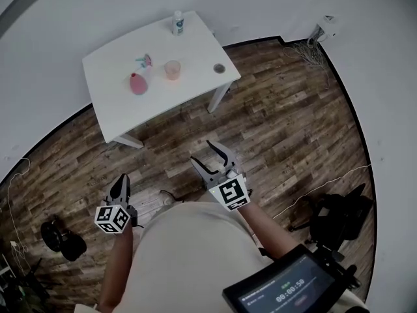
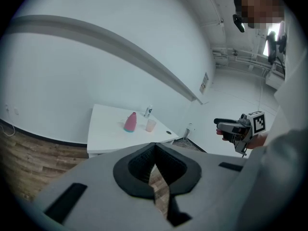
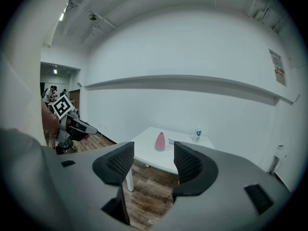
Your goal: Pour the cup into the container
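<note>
A translucent pink cup stands on the white table, far ahead of both grippers. Left of it is a pink cone-shaped container. In the left gripper view the cup and the container stand side by side. My left gripper hangs low over the wooden floor, jaws shut with nothing in them. My right gripper is held out in front of the person, open and empty. In the right gripper view the container shows between the jaws, far off; the cup is hidden.
A white bottle stands at the table's far edge and a small round thing near its right edge. Black bags lie on the floor at left and right. Cables run along the wall by an outlet. A screen sits at the bottom.
</note>
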Action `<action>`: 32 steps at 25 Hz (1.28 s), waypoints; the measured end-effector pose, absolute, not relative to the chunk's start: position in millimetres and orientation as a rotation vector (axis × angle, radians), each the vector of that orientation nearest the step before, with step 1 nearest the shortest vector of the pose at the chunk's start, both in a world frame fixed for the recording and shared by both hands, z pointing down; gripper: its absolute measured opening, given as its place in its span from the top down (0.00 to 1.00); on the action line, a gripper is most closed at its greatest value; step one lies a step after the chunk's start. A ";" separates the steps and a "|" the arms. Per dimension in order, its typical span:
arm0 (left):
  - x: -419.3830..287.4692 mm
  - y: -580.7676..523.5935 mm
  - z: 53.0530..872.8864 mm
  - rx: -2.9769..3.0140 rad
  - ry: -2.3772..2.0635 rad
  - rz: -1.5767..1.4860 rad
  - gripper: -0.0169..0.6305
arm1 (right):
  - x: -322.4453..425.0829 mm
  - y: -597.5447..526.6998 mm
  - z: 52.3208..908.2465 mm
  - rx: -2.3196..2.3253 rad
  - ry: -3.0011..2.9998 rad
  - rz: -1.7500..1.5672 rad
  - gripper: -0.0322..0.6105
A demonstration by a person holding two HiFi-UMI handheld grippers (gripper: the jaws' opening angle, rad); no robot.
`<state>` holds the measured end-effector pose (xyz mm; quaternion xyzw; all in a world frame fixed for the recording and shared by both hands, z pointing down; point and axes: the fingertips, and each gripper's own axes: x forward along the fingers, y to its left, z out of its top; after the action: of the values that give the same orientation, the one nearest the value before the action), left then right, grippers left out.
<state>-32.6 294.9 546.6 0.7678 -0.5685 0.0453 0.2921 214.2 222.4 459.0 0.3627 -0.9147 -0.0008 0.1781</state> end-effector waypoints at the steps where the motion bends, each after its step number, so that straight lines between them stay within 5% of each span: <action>1: -34.9 296.9 548.2 2.048 -1.524 0.119 0.96 | 211.4 224.6 460.7 1.020 -2.591 0.001 0.58; 26: -25.4 282.0 570.7 2.029 -1.578 0.138 0.95 | 216.2 202.1 523.7 0.950 -2.516 0.033 0.53; 32: -19.8 281.4 574.5 2.019 -1.565 0.153 0.95 | 235.7 191.3 546.5 0.965 -2.304 -0.044 0.60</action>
<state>-19.8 281.4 574.5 0.7556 -0.5859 0.0574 0.2872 235.7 191.3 546.5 0.3664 -0.8750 -0.0168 0.3161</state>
